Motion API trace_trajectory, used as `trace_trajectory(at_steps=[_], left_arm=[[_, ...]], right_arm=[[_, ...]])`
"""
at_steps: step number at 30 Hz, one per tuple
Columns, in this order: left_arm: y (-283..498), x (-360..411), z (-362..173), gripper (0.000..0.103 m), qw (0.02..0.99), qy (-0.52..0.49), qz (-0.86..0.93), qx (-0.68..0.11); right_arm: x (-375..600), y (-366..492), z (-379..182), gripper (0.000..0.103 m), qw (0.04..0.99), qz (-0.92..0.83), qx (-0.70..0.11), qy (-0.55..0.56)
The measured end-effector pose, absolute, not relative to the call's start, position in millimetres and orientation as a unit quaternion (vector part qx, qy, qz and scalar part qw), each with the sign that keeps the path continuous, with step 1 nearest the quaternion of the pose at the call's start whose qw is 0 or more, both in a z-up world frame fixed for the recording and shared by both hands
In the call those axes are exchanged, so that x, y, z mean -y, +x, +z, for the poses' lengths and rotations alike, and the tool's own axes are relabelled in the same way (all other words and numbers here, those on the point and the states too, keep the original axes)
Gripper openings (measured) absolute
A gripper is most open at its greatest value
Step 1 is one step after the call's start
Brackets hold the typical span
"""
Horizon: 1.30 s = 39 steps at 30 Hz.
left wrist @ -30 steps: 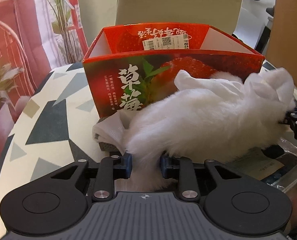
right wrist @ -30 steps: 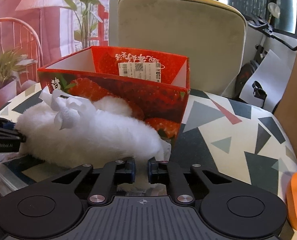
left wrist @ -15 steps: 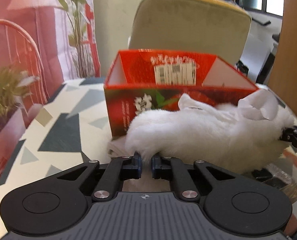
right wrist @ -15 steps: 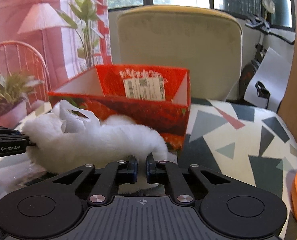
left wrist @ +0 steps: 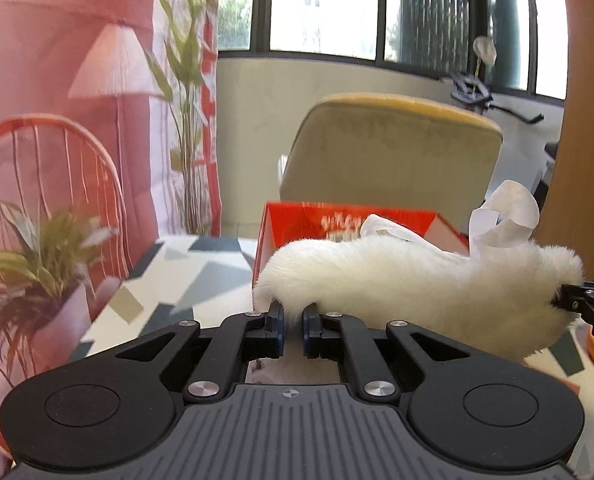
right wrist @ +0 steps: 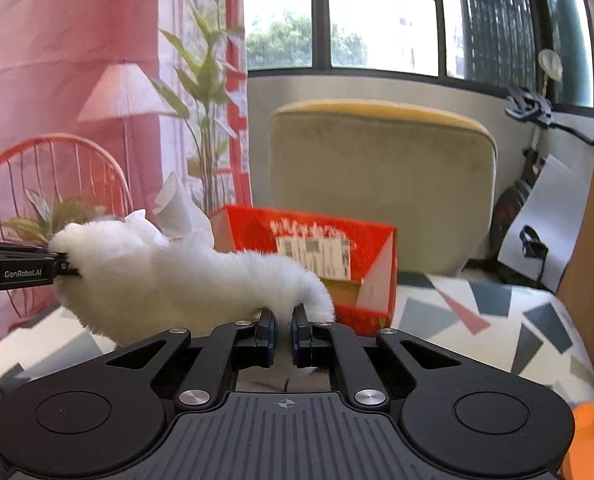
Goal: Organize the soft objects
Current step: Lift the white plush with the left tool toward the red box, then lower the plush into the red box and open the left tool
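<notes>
A white furry soft item (left wrist: 417, 288) with a white ribbon (left wrist: 505, 216) hangs in the air, stretched between both grippers, in front of the open red strawberry box (left wrist: 297, 220). My left gripper (left wrist: 293, 320) is shut on one furry end. My right gripper (right wrist: 283, 322) is shut on the other end of the same furry item (right wrist: 185, 280). The red box (right wrist: 337, 256) stands on the patterned table behind and below the item. Each gripper's tip shows at the edge of the other's view.
The table (right wrist: 477, 320) has a white top with grey and red triangles. A beige chair (right wrist: 381, 184) stands behind the box. A potted plant (left wrist: 37, 264) and a red wire chair are at the left. Something orange (right wrist: 593, 436) sits at the right edge.
Both grippers have risen and lifted the furry item off the table. The left jaws closed tight on its end. The box now sits lower and farther in both views.
</notes>
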State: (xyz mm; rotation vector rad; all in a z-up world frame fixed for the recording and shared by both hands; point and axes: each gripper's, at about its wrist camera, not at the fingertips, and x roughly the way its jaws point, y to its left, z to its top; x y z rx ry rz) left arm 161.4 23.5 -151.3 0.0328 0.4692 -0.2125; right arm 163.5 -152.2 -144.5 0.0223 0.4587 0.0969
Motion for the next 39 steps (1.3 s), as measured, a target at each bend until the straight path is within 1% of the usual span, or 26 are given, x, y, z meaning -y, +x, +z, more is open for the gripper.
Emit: trace_trajectory(at_steps=[12, 16, 19, 22, 27, 36, 39], left_arm=[[161, -25, -117, 0.009, 0.977, 0.018, -0.102, -0.184], [166, -23, -105, 0.009, 0.980, 0.017, -0.105, -0.171], [179, -18, -101, 0.009, 0.979, 0.019, -0.111, -0.172], [205, -12, -103, 0.009, 0.974, 0.016, -0.113, -0.194], [255, -5, -111, 0.009, 0.964, 0.016, -0.118, -0.236], [327, 17, -133, 0.009, 0.954, 0.071, -0.118, -0.267], [351, 22, -144, 0.009, 0.945, 0.080, -0.125, -0.291]], right_arm=[[148, 174, -99, 0.007, 0.981, 0.041, -0.190, -0.019], [152, 185, -89, 0.007, 0.983, 0.038, -0.180, -0.013], [159, 195, -82, 0.007, 0.984, 0.036, -0.173, -0.007], [164, 212, -82, 0.007, 0.984, 0.031, -0.173, -0.018], [172, 250, -86, 0.007, 0.980, 0.033, -0.195, -0.029], [190, 346, -117, 0.007, 0.958, 0.037, -0.283, -0.012], [197, 376, -129, 0.007, 0.952, 0.036, -0.305, 0.007]])
